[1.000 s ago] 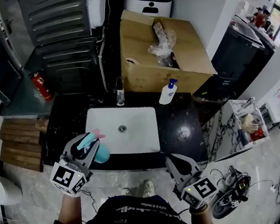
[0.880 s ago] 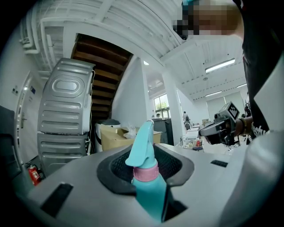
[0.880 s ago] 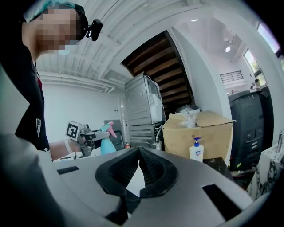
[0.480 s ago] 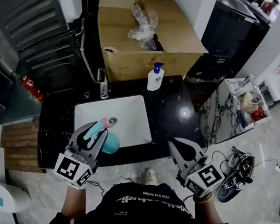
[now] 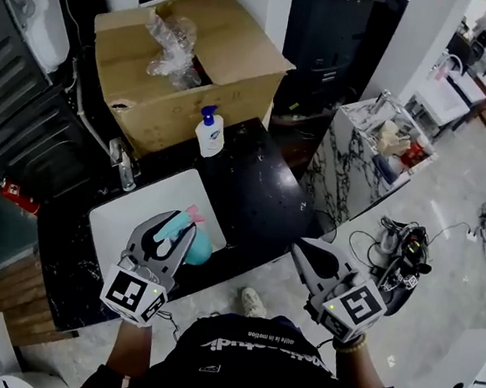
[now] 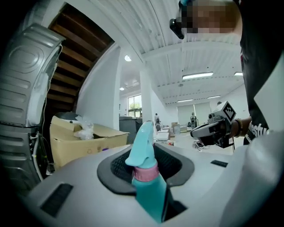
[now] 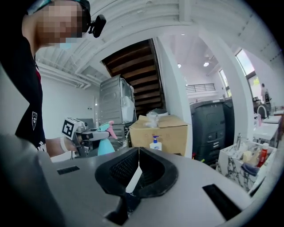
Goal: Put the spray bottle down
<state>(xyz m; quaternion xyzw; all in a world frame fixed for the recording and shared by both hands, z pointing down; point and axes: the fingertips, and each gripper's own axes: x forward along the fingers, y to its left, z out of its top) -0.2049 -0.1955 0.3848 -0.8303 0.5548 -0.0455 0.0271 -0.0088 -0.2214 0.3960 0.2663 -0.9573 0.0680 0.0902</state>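
Note:
A teal spray bottle [image 5: 194, 247] with a pink collar and trigger sits between the jaws of my left gripper [image 5: 175, 227], which is shut on its neck. It hangs over the front right corner of the white sink [image 5: 132, 206]. In the left gripper view the bottle [image 6: 148, 184] stands upright between the dark pads, nozzle pointing away. My right gripper [image 5: 308, 255] is off the counter's front edge over the floor, its jaws shut with nothing in them [image 7: 139, 154]. The right gripper view shows the left gripper [image 7: 84, 132] and the bottle [image 7: 105, 146] at the left.
A black counter [image 5: 261, 191] holds the sink, a faucet [image 5: 122, 165] and a white pump bottle [image 5: 208, 132]. An open cardboard box [image 5: 226, 46] stands behind. A marble stand [image 5: 353, 158] with small items is at the right, cables [image 5: 403, 252] on the floor.
The view has swung to the right, so the counter and box slid left. Both grippers moved along with it; the bottle, still gripped, now hangs over the sink's right front corner.

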